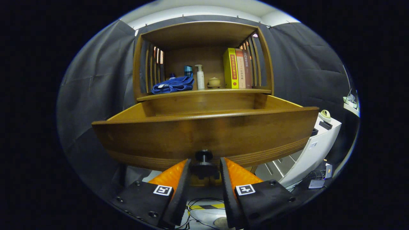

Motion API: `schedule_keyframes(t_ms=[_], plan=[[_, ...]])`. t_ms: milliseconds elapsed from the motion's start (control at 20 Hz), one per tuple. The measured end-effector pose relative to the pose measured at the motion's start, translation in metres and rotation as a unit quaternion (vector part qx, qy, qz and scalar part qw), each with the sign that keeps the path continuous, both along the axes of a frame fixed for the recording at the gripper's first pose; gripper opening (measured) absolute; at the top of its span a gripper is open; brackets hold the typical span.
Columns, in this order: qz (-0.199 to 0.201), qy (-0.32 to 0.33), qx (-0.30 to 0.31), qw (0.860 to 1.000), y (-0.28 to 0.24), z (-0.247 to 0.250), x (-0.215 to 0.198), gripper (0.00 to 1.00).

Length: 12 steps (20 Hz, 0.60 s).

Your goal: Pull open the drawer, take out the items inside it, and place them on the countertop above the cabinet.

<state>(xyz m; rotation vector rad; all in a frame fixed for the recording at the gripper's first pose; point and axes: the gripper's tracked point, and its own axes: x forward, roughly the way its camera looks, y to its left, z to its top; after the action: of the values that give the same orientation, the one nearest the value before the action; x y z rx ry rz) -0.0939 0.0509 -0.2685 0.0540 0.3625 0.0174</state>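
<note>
The wooden drawer (204, 134) stands pulled out of the cabinet, its front panel right before me. Its dark round knob (204, 156) sits between my fingertips, and my gripper (204, 163) is shut on it, one finger pressing each side. The panel hides what lies inside the drawer. Above it runs the countertop (243, 91), a shelf boxed in by slatted wooden sides. A folded blue cloth (173, 85), a white pump bottle (200, 77), a blue jar (188, 70), a small tan lidded pot (214, 82) and upright books (237, 68) stand on it.
A white unit (311, 150) with a small device on top stands to the right of the drawer. Cables and a striped floor marking (204, 207) lie on the floor below my fingers. Dark cloth walls surround the cabinet.
</note>
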Motion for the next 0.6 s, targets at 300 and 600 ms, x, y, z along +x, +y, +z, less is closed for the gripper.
schedule_keyframes(t_ms=[300,600], plan=[[0.004,-0.044,-0.005,0.999,-0.012,0.087,0.013,0.69],[0.018,-0.040,0.020,0.999,-0.009,0.142,0.064,0.79]])
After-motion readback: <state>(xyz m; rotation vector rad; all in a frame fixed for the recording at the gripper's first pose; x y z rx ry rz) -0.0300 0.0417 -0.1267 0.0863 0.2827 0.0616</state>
